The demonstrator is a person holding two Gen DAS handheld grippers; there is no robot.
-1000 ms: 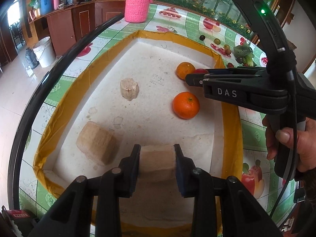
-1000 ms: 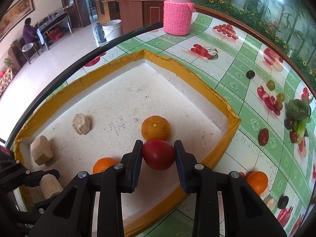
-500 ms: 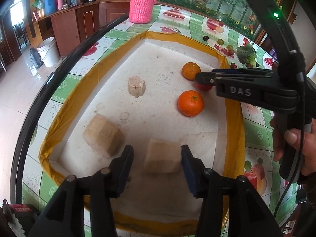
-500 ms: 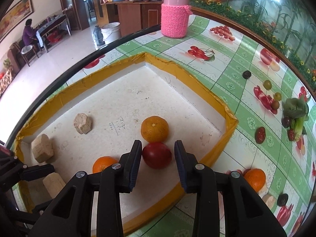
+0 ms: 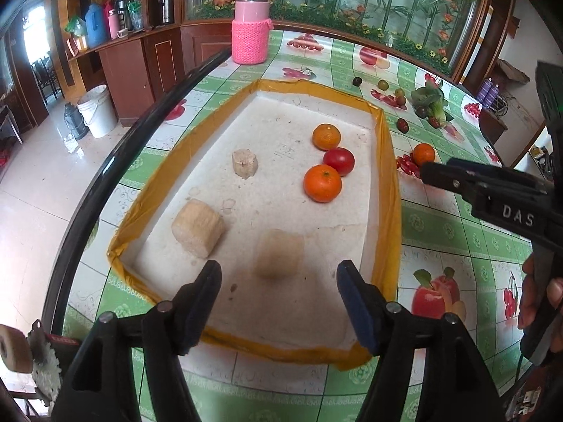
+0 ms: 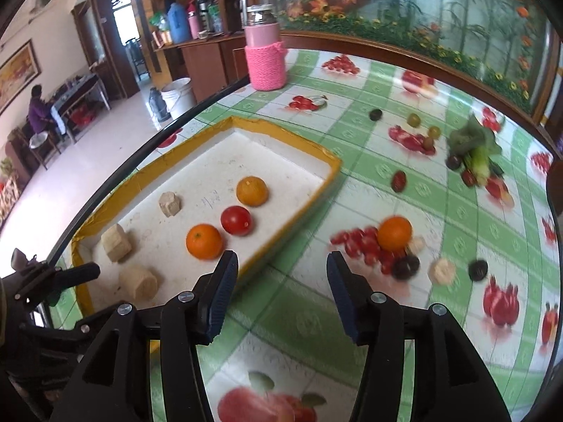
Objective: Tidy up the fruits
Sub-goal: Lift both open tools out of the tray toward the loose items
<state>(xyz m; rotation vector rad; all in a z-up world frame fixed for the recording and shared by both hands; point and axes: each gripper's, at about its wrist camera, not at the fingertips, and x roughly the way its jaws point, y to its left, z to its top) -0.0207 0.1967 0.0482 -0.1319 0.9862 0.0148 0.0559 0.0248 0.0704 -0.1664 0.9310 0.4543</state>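
White foam tray (image 5: 316,112), yellow-taped rim: tomato (image 5: 338,161) betw. two oranges. Left tool (image 5: 278,293) and right tool (image 6: 279,290), just opening, grip nothing. Right view only: loose orange (image 6: 394,233) on counter (image 6: 281,316).

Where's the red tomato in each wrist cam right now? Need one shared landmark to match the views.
Left wrist: the red tomato sits upper right of centre, inside the yellow-edged tray, between two oranges.
Right wrist: the same tomato is left of centre, above the left finger, again between the two oranges in the tray.
Shared landmark: the pink knit-covered jar at the table's far edge, near the top of both pictures.
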